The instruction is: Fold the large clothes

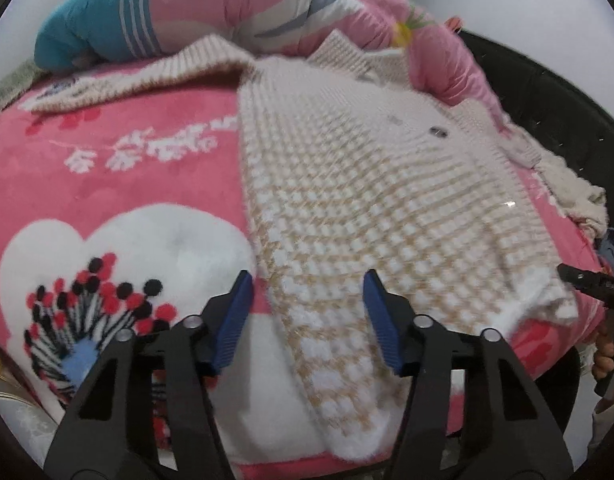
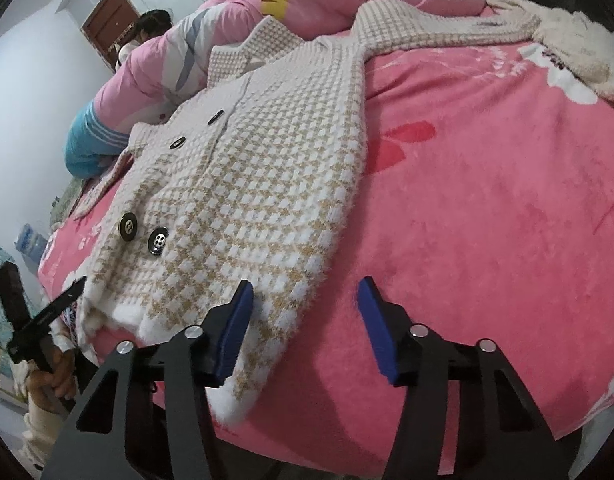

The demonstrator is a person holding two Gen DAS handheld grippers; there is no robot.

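A cream and tan houndstooth coat [image 1: 347, 184] lies spread flat on a pink blanket [image 1: 107, 184], front up, with dark buttons [image 2: 159, 242] and both sleeves stretched out to the sides. My left gripper [image 1: 307, 276] is open, hovering over the coat's near hem, whose left corner lies between the blue pads without being pressed. My right gripper [image 2: 305, 282] is open too. Its left finger [image 2: 239, 320] sits over the right hem corner of the coat [image 2: 247, 184], and its right finger is over bare blanket [image 2: 487, 200]. Each view shows the other gripper at its edge.
A rolled pink quilt [image 1: 247, 4] with a teal end lies along the far side of the bed. A fluffy cream garment [image 2: 579, 48] sits past the right sleeve. A person [image 2: 147, 32] sits behind the quilt near a brown door [image 2: 107, 16]. A dark frame [image 1: 547, 92] borders the bed.
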